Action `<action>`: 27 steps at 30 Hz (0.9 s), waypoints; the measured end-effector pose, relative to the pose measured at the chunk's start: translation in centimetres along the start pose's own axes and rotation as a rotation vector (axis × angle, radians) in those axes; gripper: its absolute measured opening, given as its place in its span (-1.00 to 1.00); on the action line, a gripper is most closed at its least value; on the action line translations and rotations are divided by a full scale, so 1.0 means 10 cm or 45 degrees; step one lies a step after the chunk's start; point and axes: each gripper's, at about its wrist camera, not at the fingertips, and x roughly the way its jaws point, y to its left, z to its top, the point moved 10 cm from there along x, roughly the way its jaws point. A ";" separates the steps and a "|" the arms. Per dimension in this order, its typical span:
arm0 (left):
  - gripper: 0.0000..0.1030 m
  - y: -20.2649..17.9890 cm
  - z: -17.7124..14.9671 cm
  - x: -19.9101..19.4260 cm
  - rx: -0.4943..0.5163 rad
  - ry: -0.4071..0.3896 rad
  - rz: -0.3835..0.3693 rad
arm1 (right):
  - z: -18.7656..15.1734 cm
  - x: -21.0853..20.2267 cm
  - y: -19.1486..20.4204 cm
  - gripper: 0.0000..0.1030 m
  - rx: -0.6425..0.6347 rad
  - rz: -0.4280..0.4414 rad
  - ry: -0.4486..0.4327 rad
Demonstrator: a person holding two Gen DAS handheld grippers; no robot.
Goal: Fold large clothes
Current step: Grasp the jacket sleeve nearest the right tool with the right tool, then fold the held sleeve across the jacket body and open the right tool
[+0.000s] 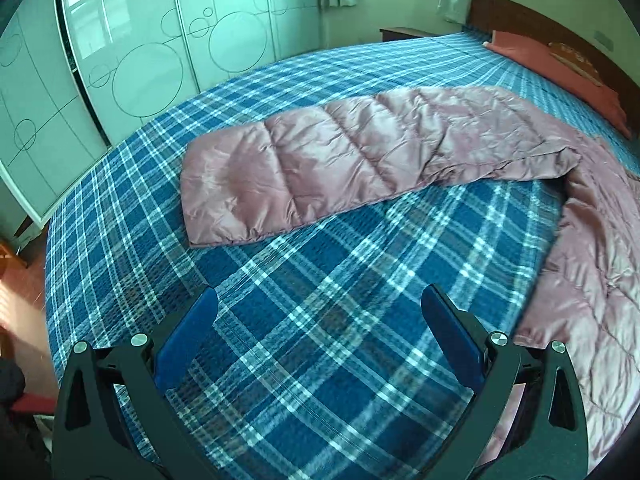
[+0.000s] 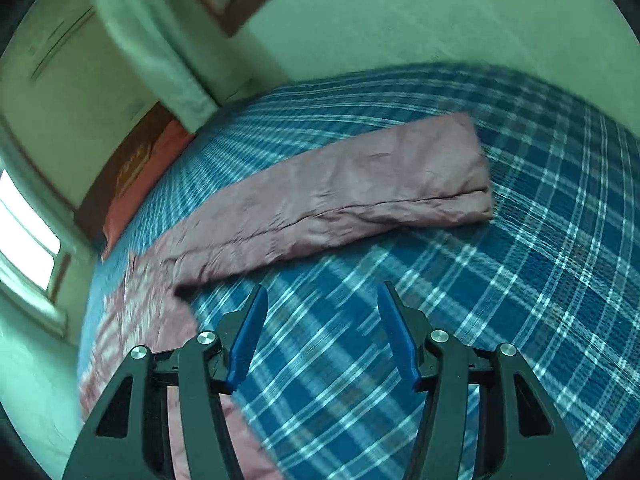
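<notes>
While both jaws stand open and empty over the plaid bed point(image 1: 120, 216), your left gripper point(image 1: 320, 300) and right gripper point(image 2: 322, 300) are near the pink coat point(image 1: 360, 152), whose sleeve lies across the middle. Take the near hem at two corners and fold evenly.
</notes>
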 end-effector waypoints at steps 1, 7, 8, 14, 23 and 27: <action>0.96 0.01 -0.01 0.05 0.002 0.012 0.009 | 0.02 0.03 -0.05 0.15 0.030 0.003 0.003; 0.96 0.05 -0.04 0.19 0.016 0.043 0.038 | 0.22 0.29 -0.30 0.15 0.214 0.042 -0.017; 0.96 0.06 -0.03 0.21 0.019 0.042 0.044 | 0.25 0.32 -0.32 0.18 0.249 0.060 -0.033; 0.96 0.03 -0.09 0.13 0.028 0.030 0.063 | 0.46 0.26 -0.39 0.42 0.357 0.184 -0.180; 0.96 0.04 -0.04 0.16 0.046 0.021 0.065 | 0.75 0.45 -0.43 -0.43 0.314 0.122 -0.181; 0.96 0.02 0.04 0.18 0.081 0.008 0.083 | 0.82 0.44 -0.17 -0.67 0.196 0.100 -0.180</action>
